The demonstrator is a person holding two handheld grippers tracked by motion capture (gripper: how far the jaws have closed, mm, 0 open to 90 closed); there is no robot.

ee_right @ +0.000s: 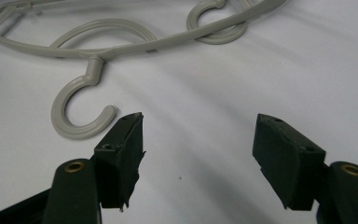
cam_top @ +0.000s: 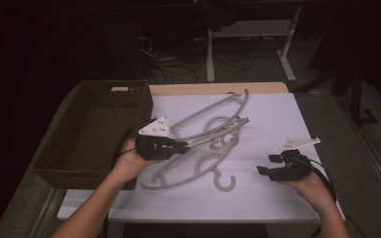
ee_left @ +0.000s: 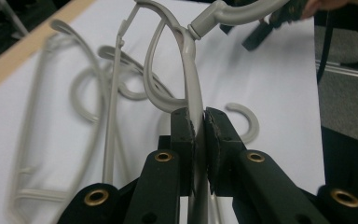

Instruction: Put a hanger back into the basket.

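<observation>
Several grey plastic hangers lie tangled on the white tabletop (cam_top: 278, 119). My left gripper (cam_top: 183, 146) is shut on the arm of one hanger (cam_top: 213, 133), which is raised off the pile. In the left gripper view its pads (ee_left: 186, 130) pinch that thin grey arm (ee_left: 189, 70), and the hook rises above. Another hanger (cam_top: 198, 171) lies flat at the front with its hook (ee_right: 77, 112) just ahead of my right gripper (ee_right: 198, 140). My right gripper (cam_top: 267, 164) stands open above the table at the right, with nothing between its fingers.
A brown wicker basket (cam_top: 74, 178) sits at the table's left edge, right beside my left hand. A wooden strip (cam_top: 218, 88) borders the far edge. Beyond it stand table legs and cables on a dark floor.
</observation>
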